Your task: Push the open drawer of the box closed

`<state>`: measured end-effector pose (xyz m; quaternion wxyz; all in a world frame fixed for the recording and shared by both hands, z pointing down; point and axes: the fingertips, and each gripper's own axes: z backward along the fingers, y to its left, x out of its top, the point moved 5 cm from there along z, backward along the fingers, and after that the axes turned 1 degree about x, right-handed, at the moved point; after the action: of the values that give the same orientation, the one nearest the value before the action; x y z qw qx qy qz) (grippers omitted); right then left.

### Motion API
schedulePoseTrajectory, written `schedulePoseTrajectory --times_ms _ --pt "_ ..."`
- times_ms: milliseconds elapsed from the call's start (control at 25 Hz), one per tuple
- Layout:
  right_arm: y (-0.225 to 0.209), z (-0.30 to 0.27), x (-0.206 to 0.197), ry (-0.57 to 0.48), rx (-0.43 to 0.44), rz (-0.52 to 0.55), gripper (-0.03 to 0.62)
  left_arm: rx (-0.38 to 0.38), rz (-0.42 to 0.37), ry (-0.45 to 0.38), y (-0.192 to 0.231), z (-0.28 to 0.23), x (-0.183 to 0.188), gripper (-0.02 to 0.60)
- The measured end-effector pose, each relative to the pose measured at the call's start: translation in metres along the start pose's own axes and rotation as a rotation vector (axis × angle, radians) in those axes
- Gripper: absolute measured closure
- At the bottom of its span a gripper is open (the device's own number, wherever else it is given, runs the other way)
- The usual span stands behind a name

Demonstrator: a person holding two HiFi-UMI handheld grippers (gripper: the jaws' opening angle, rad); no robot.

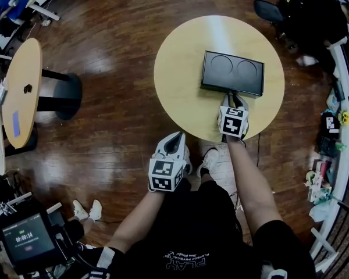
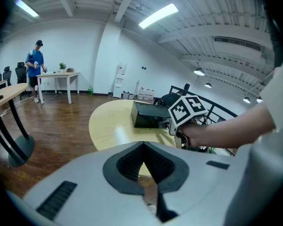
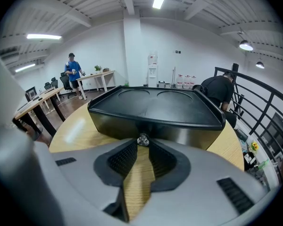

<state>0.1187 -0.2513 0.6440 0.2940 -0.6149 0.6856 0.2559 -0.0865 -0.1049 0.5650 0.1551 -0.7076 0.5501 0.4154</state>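
Dead ahead of my right claw (image 1: 233,102), jaws slightly apart, the drawer knob (image 3: 142,139) sits at their tips, the box (image 1: 232,71) crosswise on the counter (image 1: 180,74); my left claw (image 1: 175,138), jaws together, hangs farther off.

In the head view, the right claw (image 1: 233,97) covered the middle of the box's (image 1: 232,72) near face, so the drawer front could not be made out there. In the right gripper view, the small knob (image 3: 142,139) sat at the jaw tips; whether they pinched it or merely touched it was unclear. The timer screen's (image 1: 28,241) digits were too small to read.
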Motion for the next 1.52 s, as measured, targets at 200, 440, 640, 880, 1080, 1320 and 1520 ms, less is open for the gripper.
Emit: schedulePoseTrajectory --times_ms 200,440,640,880,1080,1320,1520 --pt "0.005 0.006 0.002 -0.001 -0.011 0.000 0.514 -0.012 -0.005 0.001 -0.003 -0.001 -0.001 0.584" --pt "0.012 0.025 -0.003 -0.016 0.004 0.002 0.514 -0.025 -0.013 -0.002 -0.004 -0.002 -0.001 0.584" --pt "0.016 0.047 -0.012 -0.047 0.030 -0.017 0.514 -0.039 -0.025 -0.010 -0.005 -0.006 0.002 0.584" --pt "0.024 0.078 -0.018 -0.090 0.052 0.049 0.514 -0.046 -0.044 -0.059 -0.009 -0.010 0.021 0.584" --pt "0.031 0.150 -0.013 -0.160 0.071 0.068 0.537 -0.046 -0.086 -0.104 -0.038 0.033 0.037 0.584" --pt "0.026 0.178 -0.011 -0.193 0.065 0.098 0.586 -0.058 -0.112 -0.131 -0.046 0.038 0.048 0.584" --pt "0.028 0.189 -0.021 -0.175 0.071 0.109 0.588 -0.066 -0.120 -0.148 -0.044 0.047 0.053 0.584"
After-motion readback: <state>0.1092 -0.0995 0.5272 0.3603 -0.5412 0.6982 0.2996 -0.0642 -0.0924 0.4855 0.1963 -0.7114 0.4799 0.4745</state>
